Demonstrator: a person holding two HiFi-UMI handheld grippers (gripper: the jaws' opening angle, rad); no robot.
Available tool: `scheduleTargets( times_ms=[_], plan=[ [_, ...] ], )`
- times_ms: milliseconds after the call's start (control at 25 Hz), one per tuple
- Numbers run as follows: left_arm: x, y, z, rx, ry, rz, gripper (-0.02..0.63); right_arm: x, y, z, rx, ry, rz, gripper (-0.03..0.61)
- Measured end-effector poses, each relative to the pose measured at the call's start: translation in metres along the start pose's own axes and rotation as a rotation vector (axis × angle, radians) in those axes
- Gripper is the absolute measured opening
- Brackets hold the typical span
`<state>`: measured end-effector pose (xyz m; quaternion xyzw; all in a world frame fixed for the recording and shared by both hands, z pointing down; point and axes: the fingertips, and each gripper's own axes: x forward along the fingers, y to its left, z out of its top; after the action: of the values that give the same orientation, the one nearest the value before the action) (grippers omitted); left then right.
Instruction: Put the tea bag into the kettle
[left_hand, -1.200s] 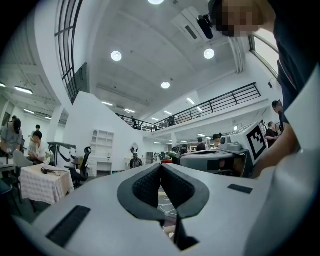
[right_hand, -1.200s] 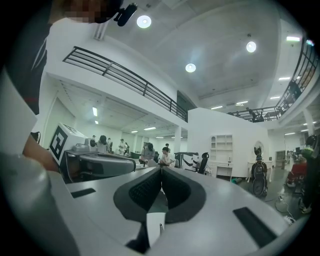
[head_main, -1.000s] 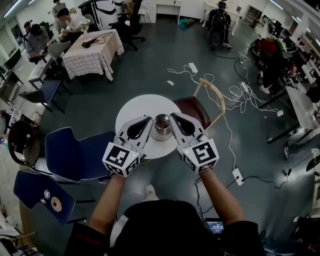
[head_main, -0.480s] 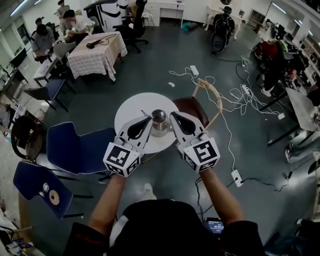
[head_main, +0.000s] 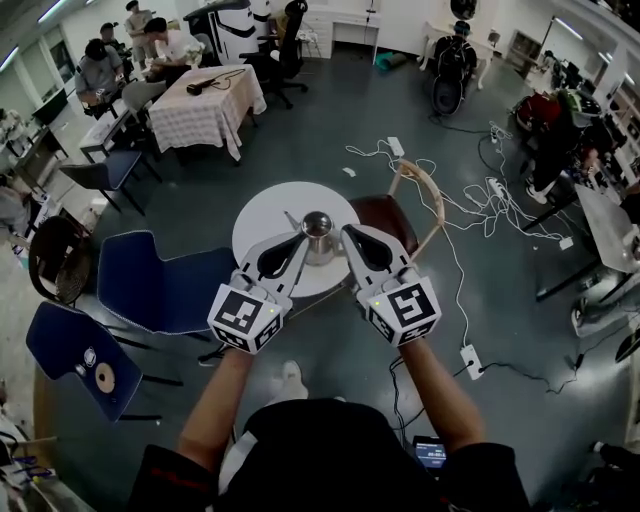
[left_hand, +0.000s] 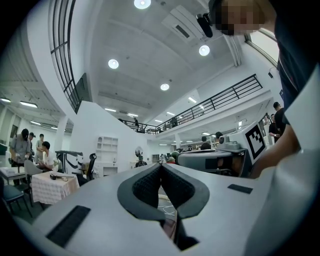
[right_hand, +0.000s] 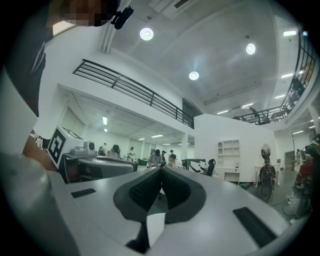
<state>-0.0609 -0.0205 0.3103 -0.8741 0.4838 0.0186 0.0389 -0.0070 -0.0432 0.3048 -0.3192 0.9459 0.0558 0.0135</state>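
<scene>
**Head view:** round white bench (head_main: 262, 215) straight ahead, metal kettle (head_main: 318, 234) upright near its middle, mouth seems to face up. The left gripper (head_main: 302, 241) and right gripper (head_main: 345, 232) are held side by side, pointing fwd & level, tips over the bench's near part. Kettle sits btwn the two tips: left tip just beside its near-left wall, right tip just beside its right wall. Touching or not, can't tell. Both approx equally near.

Thin pale sliver (head_main: 290, 220) on the bench just left of the kettle. Handle, spoon or tea bag tag? Too small to say. No tea bag plainly visible here. Wooden chair (head_main: 392, 212) w/ dark red seat beyond the bench on the right, blue chair (head_main: 160, 290) on the left.

**Left gripper view:** jaws fully together, pads meet in a line, nothing clamped. Cam looks out level across the hall, so the kettle is out of frame.

**Right gripper view:** same. Jaws closed tight, nothing btwn the pads, kettle not in frame.

**Judgement:** both grippers are empty, so the tea bag has yet to be picked up and the task is prob at its start. Next move turns on locating the bag. If the sliver is part of it, it lies just left of the kettle, nearer the left gripper, long axis running away & slightly left. That gripper would have to open and tip down for it, then release over the kettle from above.
</scene>
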Motion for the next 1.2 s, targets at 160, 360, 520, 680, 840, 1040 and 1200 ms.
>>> scheduleTargets(
  times_ms=[160,360,520,680,840,1040,1200],
  plan=[
    [-0.01,-0.018,0.003,0.001,-0.003,0.026,0.015,-0.019,0.008,0.002,0.0,-0.005,0.019,0.018],
    [-0.021,-0.039,0.002,0.001,-0.006,0.045,0.015,-0.039,0.018,-0.001,0.0,-0.01,0.043,0.018],
    [-0.027,-0.053,0.004,0.002,-0.003,0.06,0.015,-0.053,0.023,0.001,0.004,-0.012,0.054,0.018],
    [-0.031,-0.065,0.003,0.003,0.003,0.068,0.015,-0.064,0.024,0.0,0.008,-0.013,0.06,0.018],
    [-0.034,-0.079,0.004,0.004,0.0,0.077,0.015,-0.08,0.026,0.0,0.012,-0.018,0.065,0.018],
    [-0.042,-0.089,0.004,0.002,-0.005,0.086,0.015,-0.091,0.033,-0.002,0.012,-0.016,0.072,0.018],
    [-0.047,-0.098,0.002,-0.002,-0.008,0.096,0.015,-0.099,0.037,-0.005,0.013,-0.012,0.079,0.018]
  ],
)
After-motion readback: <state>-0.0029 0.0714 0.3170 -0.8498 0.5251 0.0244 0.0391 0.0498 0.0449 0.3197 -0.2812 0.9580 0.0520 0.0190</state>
